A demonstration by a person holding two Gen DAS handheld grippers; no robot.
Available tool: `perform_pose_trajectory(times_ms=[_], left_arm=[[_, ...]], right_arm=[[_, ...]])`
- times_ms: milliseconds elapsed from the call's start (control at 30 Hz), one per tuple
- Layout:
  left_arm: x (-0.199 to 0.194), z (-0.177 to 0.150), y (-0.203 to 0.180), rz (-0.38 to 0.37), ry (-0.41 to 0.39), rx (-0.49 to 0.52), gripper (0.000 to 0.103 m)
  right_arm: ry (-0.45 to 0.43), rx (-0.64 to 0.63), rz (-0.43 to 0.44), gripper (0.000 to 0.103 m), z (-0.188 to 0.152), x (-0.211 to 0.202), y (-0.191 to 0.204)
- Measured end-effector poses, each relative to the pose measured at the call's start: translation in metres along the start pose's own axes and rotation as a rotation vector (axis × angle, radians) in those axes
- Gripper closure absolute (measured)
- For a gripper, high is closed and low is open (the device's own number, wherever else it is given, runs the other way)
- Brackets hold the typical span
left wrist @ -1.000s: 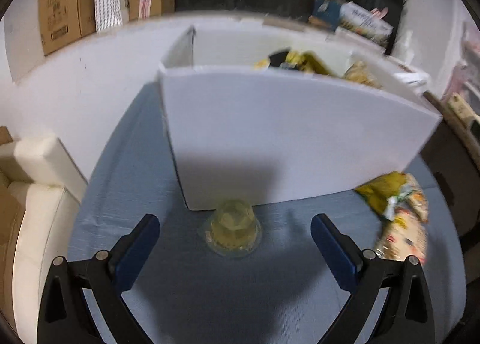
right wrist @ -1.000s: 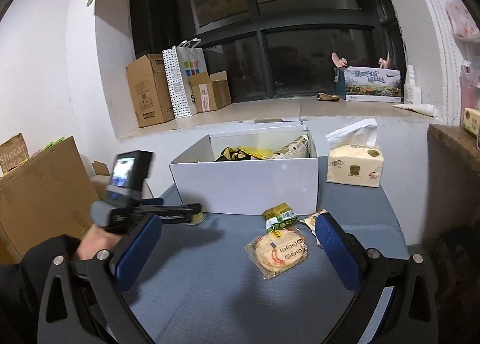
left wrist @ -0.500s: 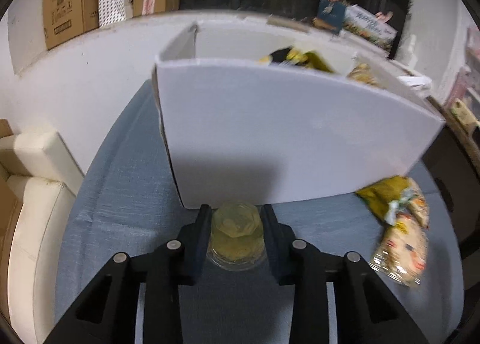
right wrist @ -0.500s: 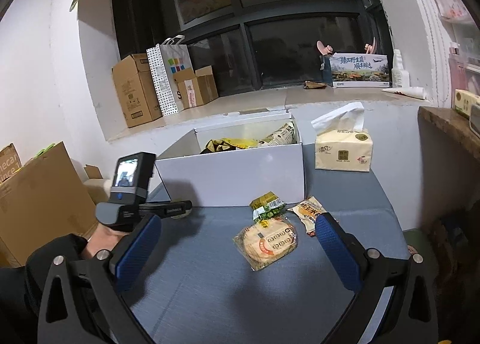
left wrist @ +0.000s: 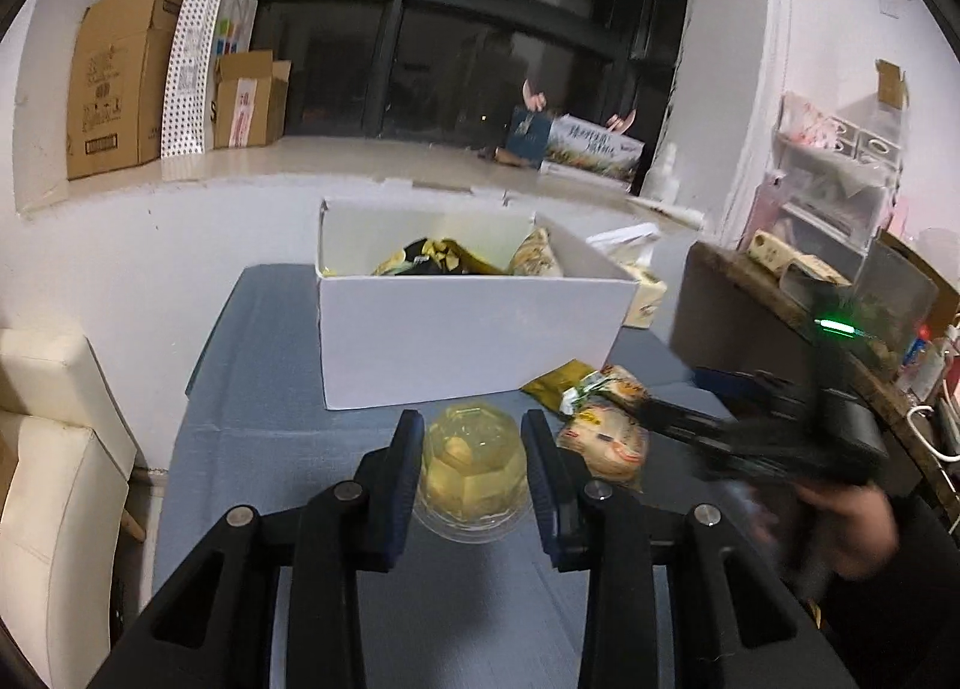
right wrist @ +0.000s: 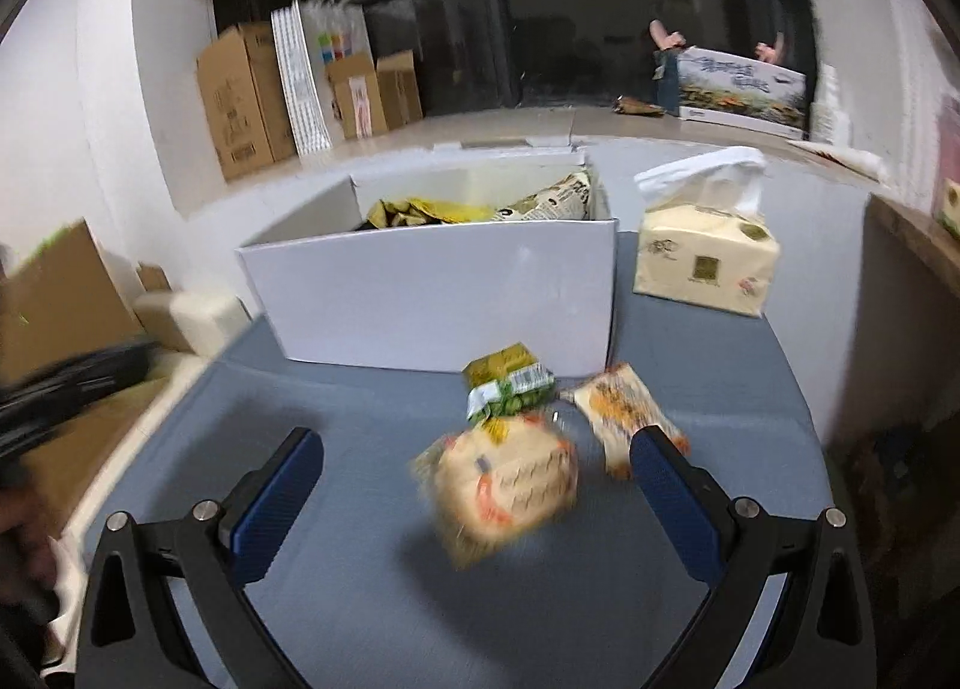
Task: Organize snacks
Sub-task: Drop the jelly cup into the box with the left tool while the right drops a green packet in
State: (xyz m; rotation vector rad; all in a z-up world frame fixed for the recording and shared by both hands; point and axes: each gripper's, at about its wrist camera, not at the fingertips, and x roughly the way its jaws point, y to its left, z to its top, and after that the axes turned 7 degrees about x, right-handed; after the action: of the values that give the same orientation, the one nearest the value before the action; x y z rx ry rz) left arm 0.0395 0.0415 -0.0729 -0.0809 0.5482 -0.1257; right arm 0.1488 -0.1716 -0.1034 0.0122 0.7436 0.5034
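My left gripper [left wrist: 473, 449] is shut on a clear jelly cup [left wrist: 474, 473] with yellow filling and holds it above the blue table, in front of the white box [left wrist: 468, 329] that holds several snack bags. My right gripper [right wrist: 477, 470] is open, low over the table, with a round cracker pack [right wrist: 507, 485] between its fingers. A green-yellow packet [right wrist: 507, 383] and an orange packet [right wrist: 624, 407] lie just beyond it. The right gripper also shows blurred in the left wrist view [left wrist: 774, 431].
A tissue pack [right wrist: 705, 251] stands right of the box. The blue table [right wrist: 360, 599] ends at a white wall behind. Cardboard boxes [right wrist: 240, 101] and a paper bag sit on the window ledge. A cream sofa [left wrist: 42, 449] is at the left, a dark shelf [left wrist: 780, 293] at the right.
My left gripper closed on the jelly cup and lifted it back from the box. My right gripper moved down and forward to the cracker pack.
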Motion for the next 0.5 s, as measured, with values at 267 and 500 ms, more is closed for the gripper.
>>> perform_pose_trajectory(times_ms=[267, 500], left_arm=[[-0.018, -0.004, 0.009, 0.0, -0.026, -0.03, 0.066], [-0.015, -0.009, 0.015, 0.002, -0.025, -0.052, 0.066]], right_arm=[[0.183, -0.108, -0.133, 0.0, 0.025, 0.098, 0.015], [0.239, -0.12, -0.128, 0.05, 0.017, 0.115, 0.017]])
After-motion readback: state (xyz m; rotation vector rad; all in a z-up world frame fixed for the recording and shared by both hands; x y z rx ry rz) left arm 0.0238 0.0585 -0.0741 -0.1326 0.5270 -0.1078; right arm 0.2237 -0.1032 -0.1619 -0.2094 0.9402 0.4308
